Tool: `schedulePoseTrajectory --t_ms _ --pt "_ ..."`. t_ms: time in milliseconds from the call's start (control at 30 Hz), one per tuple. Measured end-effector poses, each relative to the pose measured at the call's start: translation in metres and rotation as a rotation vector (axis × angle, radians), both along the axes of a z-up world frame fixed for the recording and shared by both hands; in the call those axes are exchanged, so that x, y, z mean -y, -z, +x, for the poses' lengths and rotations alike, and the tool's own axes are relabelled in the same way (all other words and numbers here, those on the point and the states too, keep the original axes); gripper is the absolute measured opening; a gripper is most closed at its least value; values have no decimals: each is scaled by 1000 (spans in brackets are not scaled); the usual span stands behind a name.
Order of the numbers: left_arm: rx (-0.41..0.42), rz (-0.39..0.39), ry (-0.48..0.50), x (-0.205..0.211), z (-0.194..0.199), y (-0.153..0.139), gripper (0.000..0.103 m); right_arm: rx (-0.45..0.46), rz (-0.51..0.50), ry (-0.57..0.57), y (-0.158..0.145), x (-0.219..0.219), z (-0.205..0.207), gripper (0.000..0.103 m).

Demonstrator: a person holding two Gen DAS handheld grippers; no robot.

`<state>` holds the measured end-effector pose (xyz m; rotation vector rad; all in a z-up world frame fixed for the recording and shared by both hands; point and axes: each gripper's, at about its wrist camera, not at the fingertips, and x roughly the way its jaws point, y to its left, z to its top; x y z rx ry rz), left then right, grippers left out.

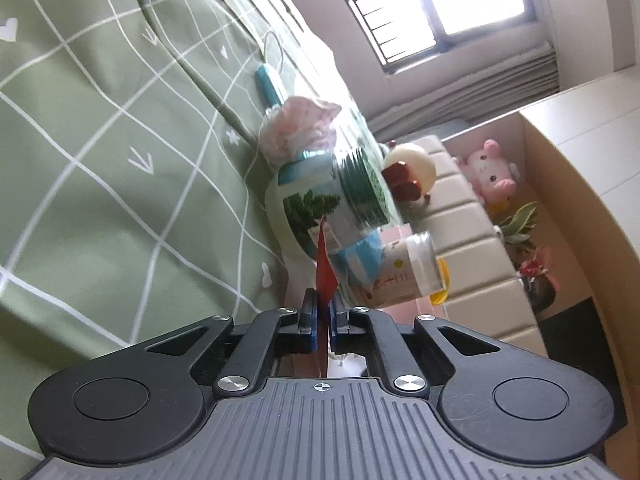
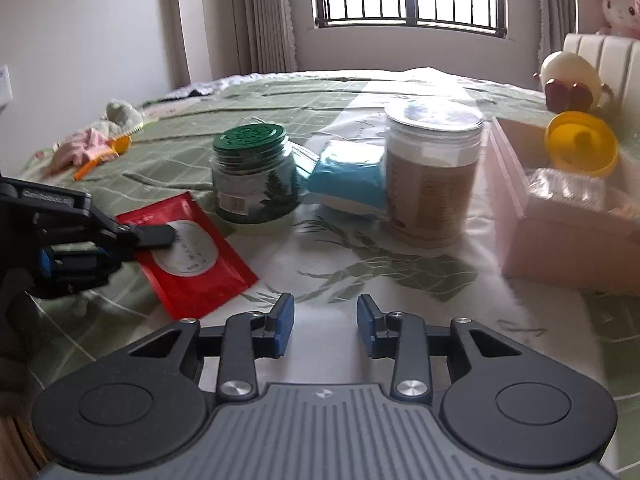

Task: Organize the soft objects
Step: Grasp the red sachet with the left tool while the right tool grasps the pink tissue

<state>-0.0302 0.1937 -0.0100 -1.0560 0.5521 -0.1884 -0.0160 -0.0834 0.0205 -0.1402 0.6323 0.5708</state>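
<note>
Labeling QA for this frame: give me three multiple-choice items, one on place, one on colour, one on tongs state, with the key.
1. Where does the blue pack lie?
A. between the green-lidded jar and the silver-lidded canister
B. inside the pink box
C. on the windowsill

2. What colour is the flat pouch?
A. blue
B. red
C. yellow

3. How do the right tongs stand?
A. shut on the jar
B. shut on the pouch
C. open, holding nothing

Key: 1 A, it sits in the gap between them; 2 B, red with a white oval label; 3 C, fingers apart over the bedspread, while the left tongs pinch the pouch.
</note>
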Motion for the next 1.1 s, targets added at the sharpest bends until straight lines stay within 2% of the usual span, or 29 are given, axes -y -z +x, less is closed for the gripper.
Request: schedulePoseTrajectory --t_ms 167,267,333,467,600,733,833,900,967,1033,1100 --pt "33 -15 10 -8 1 4 5 14 -27 -10 -29 -3 11 34" --pt "16 24 42 -1 6 5 5 30 -36 -26 -40 -13 19 38" --pt "14 52 72 7 10 4 7 23 -57 -39 -34 -20 21 40" --pt "18 65 100 17 17 5 9 -9 -135 -40 2 -37 22 37" --pt "1 79 110 28 22 5 9 23 -89 -17 14 -38 18 34" --pt "-30 102 90 39 33 6 9 52 -76 -52 17 -39 9 34" --pt "-50 152 86 51 43 3 9 31 -31 -50 16 -31 9 34" --pt "-51 155 82 53 44 2 9 9 0 -42 14 -24 8 34" --pt "-23 177 78 54 42 -3 8 -4 11 -33 11 -17 5 34" --pt "32 237 62 55 34 -12 7 3 0 -21 6 -13 1 34" --pt "89 211 72 52 28 -17 7 20 -2 -10 -3 -9 0 34"
